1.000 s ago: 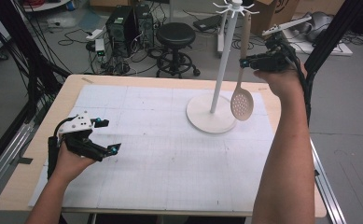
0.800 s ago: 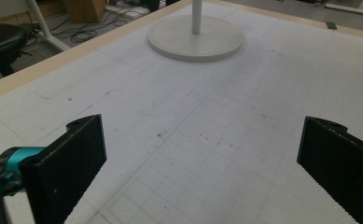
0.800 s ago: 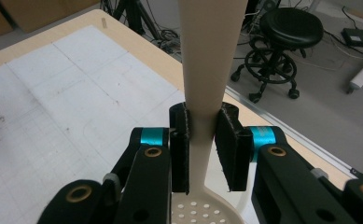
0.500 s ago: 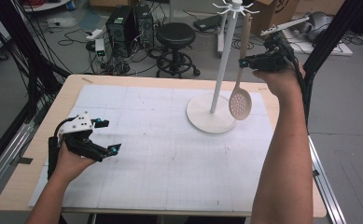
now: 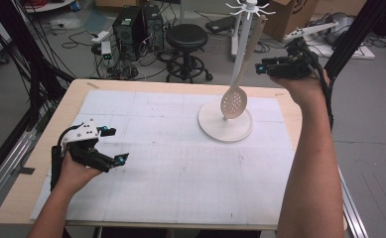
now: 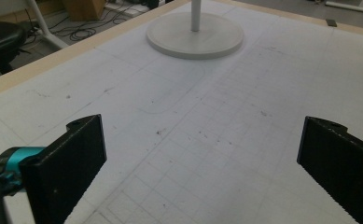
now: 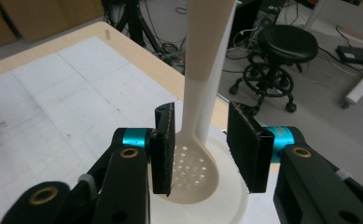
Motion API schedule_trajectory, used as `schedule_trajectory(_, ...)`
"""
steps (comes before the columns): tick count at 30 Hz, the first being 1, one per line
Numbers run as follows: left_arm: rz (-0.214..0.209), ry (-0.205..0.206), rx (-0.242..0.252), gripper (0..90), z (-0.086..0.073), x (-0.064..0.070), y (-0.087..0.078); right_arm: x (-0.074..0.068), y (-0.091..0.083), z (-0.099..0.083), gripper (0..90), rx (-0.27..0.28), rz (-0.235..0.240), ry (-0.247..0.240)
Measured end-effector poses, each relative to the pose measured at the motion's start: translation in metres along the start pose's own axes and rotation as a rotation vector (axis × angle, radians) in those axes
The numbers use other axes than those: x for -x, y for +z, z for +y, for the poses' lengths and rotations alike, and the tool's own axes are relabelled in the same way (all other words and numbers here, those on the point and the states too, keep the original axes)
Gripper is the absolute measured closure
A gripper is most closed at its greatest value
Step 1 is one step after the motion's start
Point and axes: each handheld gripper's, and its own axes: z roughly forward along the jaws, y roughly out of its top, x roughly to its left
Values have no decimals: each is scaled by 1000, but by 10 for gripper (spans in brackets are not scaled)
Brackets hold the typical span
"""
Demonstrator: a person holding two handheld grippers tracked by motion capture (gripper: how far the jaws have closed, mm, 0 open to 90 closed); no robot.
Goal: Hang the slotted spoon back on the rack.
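The beige perforated skimmer spoon (image 5: 238, 82) hangs by its handle from the hooked top of the white rack pole with a round white base (image 5: 225, 123), its holed bowl swung out to the left of the pole and just above the base. In my right gripper view the spoon (image 7: 194, 140) sits beyond the gap between my right tongs (image 7: 206, 149), which are spread apart and touching nothing; I hold those right tongs (image 5: 266, 68) raised, to the right of the rack and near the handle. My left tongs (image 5: 115, 145) rest low over the white gridded mat (image 5: 170, 168) on the wooden worktop (image 5: 32, 168), well apart from the rack, jaws spread wide and empty.
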Motion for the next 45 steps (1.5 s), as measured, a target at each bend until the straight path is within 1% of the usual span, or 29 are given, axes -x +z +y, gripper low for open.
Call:
schedule_trajectory(6,1,-6,8,17,0,-1,-2,-8,-13,-1,537,32,2,-31)
schedule_trajectory(8,-1,-3,6,17,0,-1,-2,-12,-17,-3,523,52,11,-42)
schedule_trajectory(9,-2,-3,5,17,0,-1,-1,-13,-18,-4,507,60,16,-44)
schedule_trajectory(10,-1,-5,6,17,0,-1,-1,-15,-19,-5,488,67,11,-51)
schedule_trajectory(11,-1,-4,5,17,0,-1,-1,-17,-20,-6,476,67,8,-53)
schedule_trajectory(13,-1,-6,7,17,0,-1,-1,-19,-21,-9,462,75,19,-56)
schedule_trajectory(18,-4,-7,8,17,0,-2,-1,-25,-20,-17,422,65,20,-64)
schedule_trajectory(22,-4,-8,8,17,0,-1,0,-30,-20,-26,397,92,31,-56)
schedule_trajectory(25,-4,-6,7,17,0,-1,0,-33,-18,-32,373,98,30,-54)
schedule_trajectory(26,-3,-8,7,17,0,-1,0,-34,-18,-35,366,107,42,-54)
schedule_trajectory(28,-5,-8,12,17,0,-1,-1,-37,-18,-38,346,114,38,-49)
schedule_trajectory(29,-5,-6,12,17,1,-1,-1,-38,-18,-40,341,122,44,-50)
schedule_trajectory(31,-3,-8,16,17,1,-1,-1,-41,-18,-44,299,128,40,-38)
schedule_trajectory(34,-5,-5,13,17,1,-1,-1,-44,-18,-50,290,142,47,-45)
schedule_trajectory(35,-6,-6,15,17,1,-1,-1,-46,-19,-52,289,144,54,-41)
schedule_trajectory(37,-4,-3,10,17,1,-1,0,-49,-19,-56,277,148,58,-50)
schedule_trajectory(40,-7,-8,11,17,1,0,0,-54,-18,-64,259,156,70,-50)
schedule_trajectory(44,-7,-5,11,17,1,-1,0,-56,-17,-73,245,162,77,-52)
schedule_trajectory(45,-7,-6,13,17,1,-1,0,-57,-17,-76,242,163,83,-44)
